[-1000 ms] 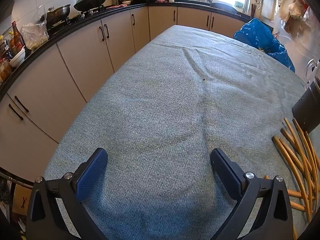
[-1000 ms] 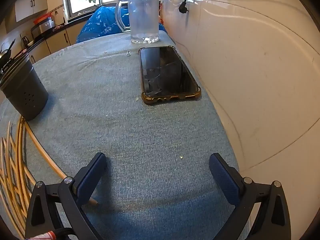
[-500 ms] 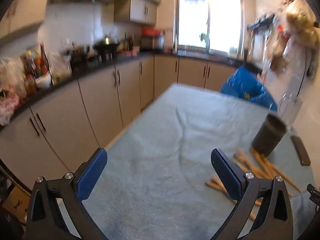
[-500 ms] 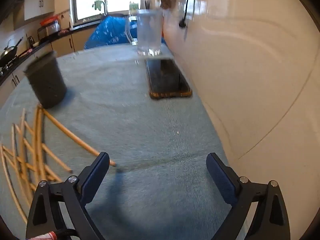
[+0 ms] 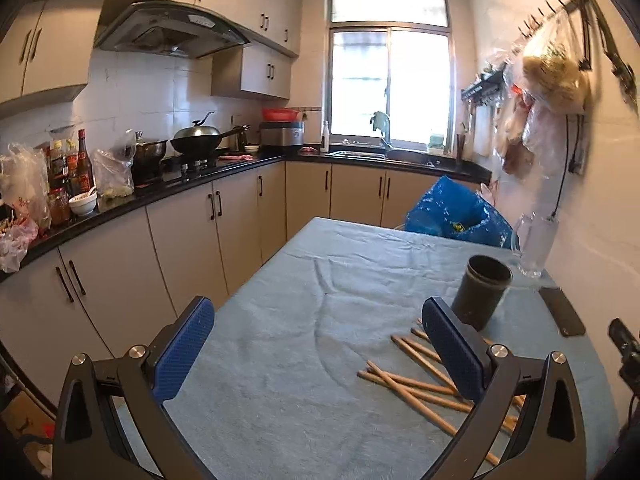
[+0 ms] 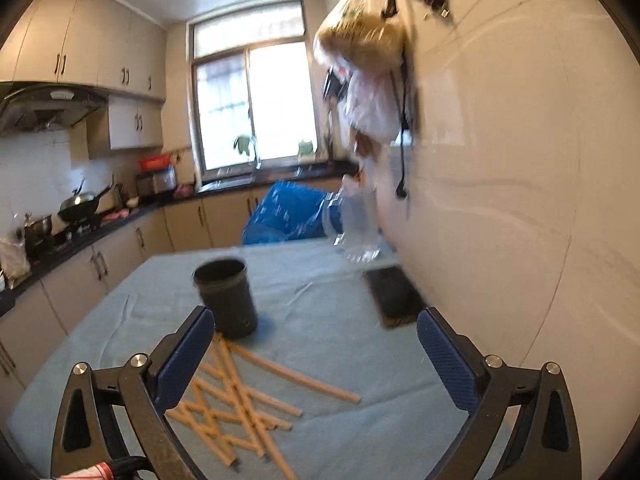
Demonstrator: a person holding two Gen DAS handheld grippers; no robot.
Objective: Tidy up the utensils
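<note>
Several wooden chopsticks (image 5: 404, 384) (image 6: 248, 396) lie scattered and crossed on the blue-grey tablecloth. Just beyond them a dark cylindrical holder (image 5: 482, 296) (image 6: 228, 300) stands upright with nothing showing above its rim. My left gripper (image 5: 320, 352) is open, held above the near left part of the table with the chopsticks to its right. My right gripper (image 6: 316, 354) is open too, raised above the pile, with nothing between its fingers.
A black phone (image 5: 562, 310) (image 6: 394, 294) lies near the wall on the right. A clear glass jug (image 5: 534, 246) (image 6: 356, 224) and a blue bag (image 5: 452, 212) sit at the table's far end. Cabinets (image 5: 180, 232) line the left side; bags (image 6: 360, 40) hang on the wall.
Both grippers have risen and tilted up from the tablecloth, so the holder, the chopstick pile and the kitchen beyond now show. Both stay open.
</note>
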